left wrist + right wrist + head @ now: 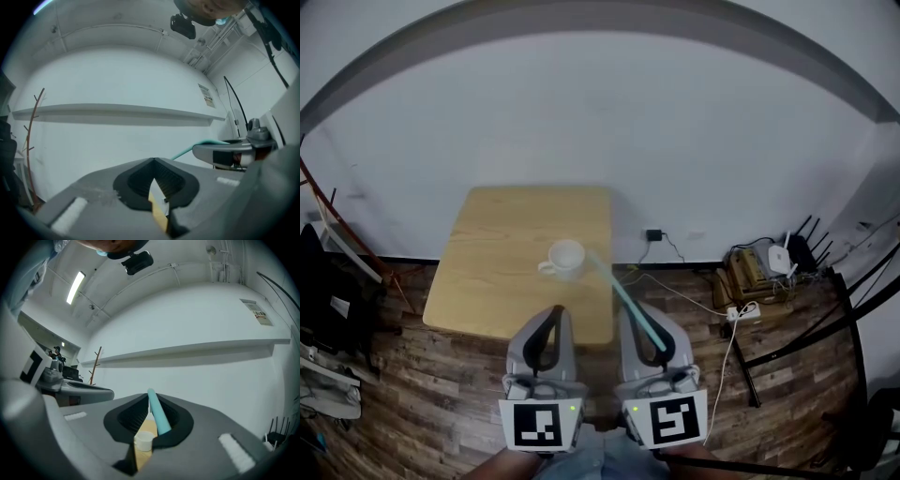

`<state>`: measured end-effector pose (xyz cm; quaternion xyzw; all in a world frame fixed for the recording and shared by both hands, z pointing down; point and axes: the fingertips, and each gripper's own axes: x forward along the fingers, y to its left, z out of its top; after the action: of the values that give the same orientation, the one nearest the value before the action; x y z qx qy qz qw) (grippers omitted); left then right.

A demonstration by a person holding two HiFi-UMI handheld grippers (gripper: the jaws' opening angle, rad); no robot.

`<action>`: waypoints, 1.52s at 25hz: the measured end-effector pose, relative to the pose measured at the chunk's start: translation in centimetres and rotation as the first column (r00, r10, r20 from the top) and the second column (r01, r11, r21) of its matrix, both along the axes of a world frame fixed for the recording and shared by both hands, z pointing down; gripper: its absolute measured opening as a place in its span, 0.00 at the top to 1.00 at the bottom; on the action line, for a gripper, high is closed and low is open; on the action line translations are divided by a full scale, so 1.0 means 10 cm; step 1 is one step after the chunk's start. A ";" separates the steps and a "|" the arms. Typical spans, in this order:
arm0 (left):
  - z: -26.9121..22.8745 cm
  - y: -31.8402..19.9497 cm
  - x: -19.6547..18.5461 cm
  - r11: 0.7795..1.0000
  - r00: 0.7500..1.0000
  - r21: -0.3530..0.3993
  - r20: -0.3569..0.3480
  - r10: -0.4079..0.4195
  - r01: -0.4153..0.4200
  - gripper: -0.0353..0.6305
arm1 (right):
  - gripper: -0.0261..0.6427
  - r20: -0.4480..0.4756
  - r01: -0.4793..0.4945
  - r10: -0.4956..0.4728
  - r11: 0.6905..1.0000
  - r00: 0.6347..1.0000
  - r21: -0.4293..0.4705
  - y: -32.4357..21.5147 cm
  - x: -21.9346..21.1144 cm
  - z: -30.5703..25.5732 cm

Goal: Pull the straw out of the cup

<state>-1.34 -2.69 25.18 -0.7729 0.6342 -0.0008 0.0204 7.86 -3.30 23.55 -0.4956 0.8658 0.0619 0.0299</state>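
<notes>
The long teal plastic straw [623, 298] is clamped between the jaws of the right gripper [151, 397] and slants clear of the white ceramic cup [566, 256] on the light wooden table [502, 281], so extraction is judged complete. The jaws of the left gripper [153, 161] are pressed together on nothing, apparently unneeded.

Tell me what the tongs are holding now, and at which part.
The right tongs grip the straw near one end. The left tongs are shut and hold nothing.

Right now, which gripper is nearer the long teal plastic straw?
Right. The right gripper is clamped on the long teal plastic straw, so it touches it. The left gripper, shut and empty, sits alongside to the left, apart from it.
</notes>
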 end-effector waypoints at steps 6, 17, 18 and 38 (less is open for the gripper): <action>0.02 0.05 0.00 1.000 1.000 0.001 0.003 -0.015 0.015 0.92 | 0.92 0.002 0.021 -0.021 1.000 1.000 0.002 0.03 -0.01 0.01; 0.03 0.05 0.04 1.000 1.000 -0.005 0.020 -0.011 0.011 0.92 | 0.92 0.005 0.031 -0.031 0.999 1.000 0.014 0.02 0.01 0.00; 0.03 0.04 0.05 1.000 1.000 -0.005 0.022 -0.009 0.009 0.92 | 0.92 0.002 0.034 -0.034 0.999 0.999 0.014 0.02 0.01 0.01; 0.05 -0.11 0.00 1.000 1.000 -0.010 0.016 0.002 -0.002 0.92 | 0.92 -0.001 0.034 -0.034 0.999 0.999 0.001 -0.13 -0.05 0.03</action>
<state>-1.38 -3.80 25.68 -0.7736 0.6332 -0.0102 0.0217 7.32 -4.57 23.85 -0.4808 0.8741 0.0620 0.0305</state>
